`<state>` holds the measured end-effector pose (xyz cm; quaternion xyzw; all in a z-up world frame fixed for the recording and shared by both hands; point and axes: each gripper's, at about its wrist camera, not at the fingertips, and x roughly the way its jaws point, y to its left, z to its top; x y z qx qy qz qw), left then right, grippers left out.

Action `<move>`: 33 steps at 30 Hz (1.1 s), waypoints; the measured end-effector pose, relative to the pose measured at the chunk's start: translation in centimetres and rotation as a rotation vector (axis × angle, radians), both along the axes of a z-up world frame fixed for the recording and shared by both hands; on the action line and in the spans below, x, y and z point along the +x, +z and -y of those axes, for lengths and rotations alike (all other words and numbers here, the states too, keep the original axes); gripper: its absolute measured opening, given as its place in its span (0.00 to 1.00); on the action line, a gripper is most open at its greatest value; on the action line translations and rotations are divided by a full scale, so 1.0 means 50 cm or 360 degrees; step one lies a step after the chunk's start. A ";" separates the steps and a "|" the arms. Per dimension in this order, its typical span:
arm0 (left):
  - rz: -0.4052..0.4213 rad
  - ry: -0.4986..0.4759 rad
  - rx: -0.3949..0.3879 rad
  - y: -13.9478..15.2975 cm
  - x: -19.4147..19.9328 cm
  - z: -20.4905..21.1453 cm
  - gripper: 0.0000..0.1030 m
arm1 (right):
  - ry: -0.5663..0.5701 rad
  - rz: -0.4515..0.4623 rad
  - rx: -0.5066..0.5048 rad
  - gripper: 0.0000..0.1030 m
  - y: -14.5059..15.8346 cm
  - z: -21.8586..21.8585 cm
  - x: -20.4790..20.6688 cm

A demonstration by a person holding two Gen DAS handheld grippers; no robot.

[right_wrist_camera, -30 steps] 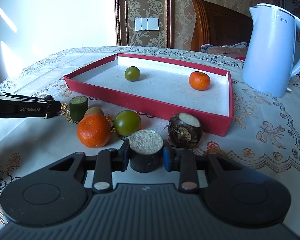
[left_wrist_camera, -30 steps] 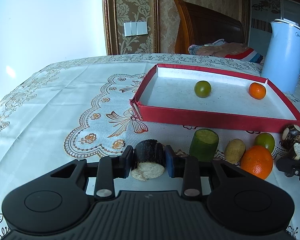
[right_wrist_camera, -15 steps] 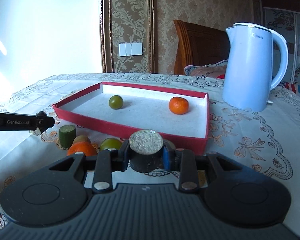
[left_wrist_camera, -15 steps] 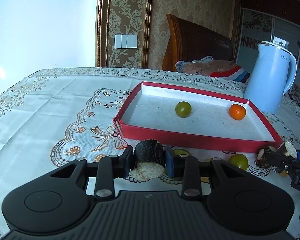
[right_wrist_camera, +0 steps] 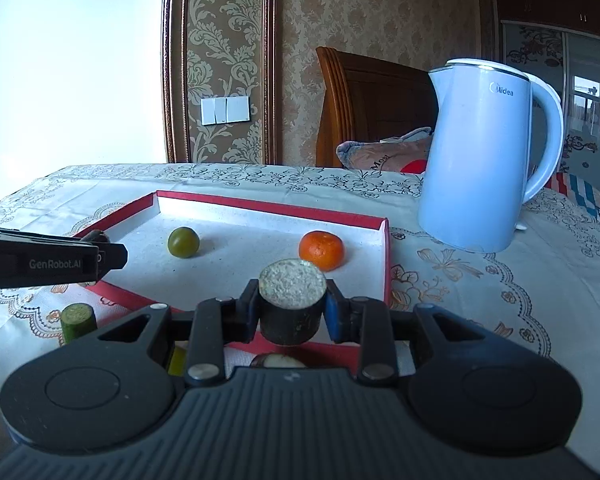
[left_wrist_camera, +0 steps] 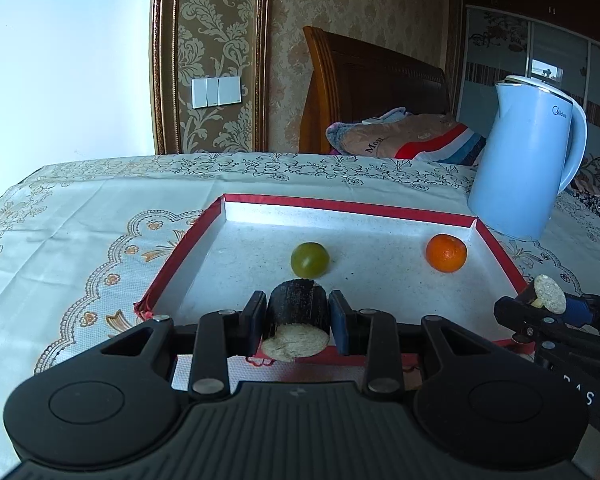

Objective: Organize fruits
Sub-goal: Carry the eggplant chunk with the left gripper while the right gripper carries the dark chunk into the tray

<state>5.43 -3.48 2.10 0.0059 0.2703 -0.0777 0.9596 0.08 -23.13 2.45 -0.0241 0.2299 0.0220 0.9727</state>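
Note:
My left gripper (left_wrist_camera: 296, 318) is shut on a dark sugarcane piece (left_wrist_camera: 298, 312) with a pale cut end, held over the near edge of the red tray (left_wrist_camera: 348, 205). In the right wrist view my right gripper (right_wrist_camera: 292, 306) is shut on a second dark sugarcane piece (right_wrist_camera: 292, 320), its pale cut face up, above the tray's near rim (right_wrist_camera: 387, 264). Inside the tray lie a green fruit (left_wrist_camera: 309, 259) and a small orange (left_wrist_camera: 446, 253). The right gripper also shows at the left wrist view's right edge (left_wrist_camera: 548, 304).
A light blue kettle (right_wrist_camera: 480, 152) stands on the tablecloth to the right of the tray. A green cut stalk (right_wrist_camera: 77, 320) stands on the cloth left of the tray's front. Other fruit is partly hidden under my right gripper. A bed headboard (left_wrist_camera: 364, 84) rises behind the table.
Both grippers have risen and moved forward toward the tray with their sugarcane pieces. The loose fruit in front of the tray has dropped out of the left wrist view.

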 end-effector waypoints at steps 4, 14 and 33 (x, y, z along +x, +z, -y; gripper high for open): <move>-0.0017 0.0008 0.0052 -0.008 0.032 0.024 0.32 | -0.0027 -0.0038 0.0024 0.30 0.000 0.007 0.045; -0.0050 0.0035 0.0106 -0.026 0.085 0.054 0.32 | -0.0099 -0.0092 0.0026 0.30 -0.019 0.014 0.119; -0.0097 0.0081 0.0150 -0.048 0.134 0.061 0.32 | -0.0175 -0.0200 0.0037 0.30 -0.050 0.021 0.199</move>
